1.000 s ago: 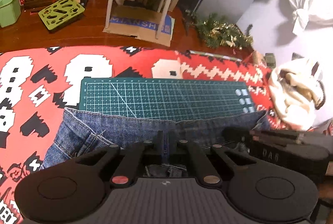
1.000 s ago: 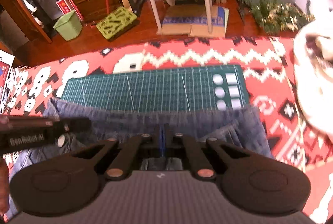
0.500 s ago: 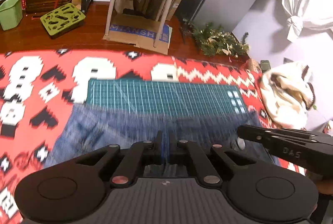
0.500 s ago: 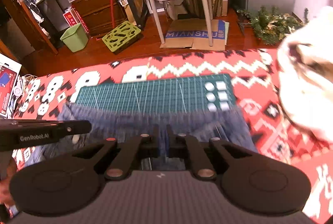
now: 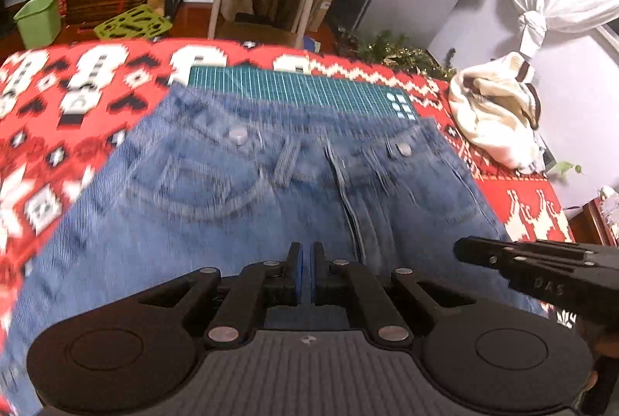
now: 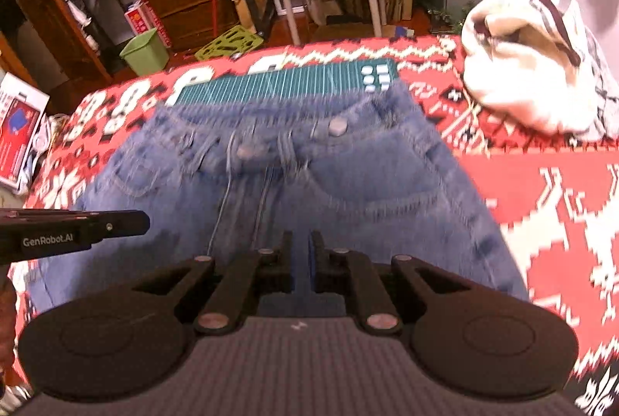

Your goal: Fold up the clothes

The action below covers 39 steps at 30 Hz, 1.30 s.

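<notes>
Left gripper (image 5: 305, 271): jaws nearly pressed together, thin blue strip in the gap; whether denim is pinched cannot be told. Right gripper (image 6: 300, 267): narrow gap, same uncertainty. The jeans (image 5: 240, 207) spread forward from both sets of jaws, waistband at the far end, blue denim with pale stitched seams, curved pockets, belt loops and round metal buttons, blurred. They lie on a red patterned cloth (image 5: 65, 114), waistband overlapping a green gridded cutting mat (image 5: 294, 87). A crumpled cream garment (image 5: 495, 114) lies at far right.
</notes>
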Motion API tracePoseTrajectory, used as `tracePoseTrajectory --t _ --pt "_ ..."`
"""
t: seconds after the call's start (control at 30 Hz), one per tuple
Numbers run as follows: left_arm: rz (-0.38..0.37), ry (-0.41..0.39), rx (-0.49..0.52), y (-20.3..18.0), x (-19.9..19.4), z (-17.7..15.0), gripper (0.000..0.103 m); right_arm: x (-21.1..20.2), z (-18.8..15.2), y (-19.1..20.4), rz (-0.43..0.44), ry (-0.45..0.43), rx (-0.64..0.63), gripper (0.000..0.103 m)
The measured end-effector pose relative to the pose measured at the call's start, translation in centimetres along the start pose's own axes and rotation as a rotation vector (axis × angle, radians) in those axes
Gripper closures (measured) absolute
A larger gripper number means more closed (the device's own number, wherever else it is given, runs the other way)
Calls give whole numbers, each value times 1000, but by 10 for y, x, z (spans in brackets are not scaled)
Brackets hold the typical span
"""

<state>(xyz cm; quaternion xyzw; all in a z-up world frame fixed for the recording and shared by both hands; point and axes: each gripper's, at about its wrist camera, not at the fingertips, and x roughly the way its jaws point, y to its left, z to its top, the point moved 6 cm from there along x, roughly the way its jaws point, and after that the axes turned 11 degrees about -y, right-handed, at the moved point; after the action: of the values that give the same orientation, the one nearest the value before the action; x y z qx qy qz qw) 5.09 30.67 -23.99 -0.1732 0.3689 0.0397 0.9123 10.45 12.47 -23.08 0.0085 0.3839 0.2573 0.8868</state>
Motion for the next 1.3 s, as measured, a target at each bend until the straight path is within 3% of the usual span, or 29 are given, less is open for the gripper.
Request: tracePoseTrajectory --t 0.17,0.47,0.63,0.77,0.93,1.1,1.3 --pt "-9 -22 1 -8 -17 -35 100 -12 -28 3 2 -22 4 93" --pt "-16 -225 87 3 -57 -63 100 -35 -64 19 33 -199 -93 93" --pt "-18 -306 118 -5 -100 -80 100 -77 -87 22 50 -275 -69 93" --pt "-42 -315 92 -22 -145 -81 99 -131 -86 26 55 -315 -71 91" --pt "-25 -334 112 -43 -192 -84 95 -194 -75 31 74 -331 -52 80" --pt "-18 -366 123 -49 -210 -90 93 -219 -81 39 79 -368 -95 80" --pt "-47 -327 82 -44 -198 -106 93 -215 -99 38 87 -362 -42 77"
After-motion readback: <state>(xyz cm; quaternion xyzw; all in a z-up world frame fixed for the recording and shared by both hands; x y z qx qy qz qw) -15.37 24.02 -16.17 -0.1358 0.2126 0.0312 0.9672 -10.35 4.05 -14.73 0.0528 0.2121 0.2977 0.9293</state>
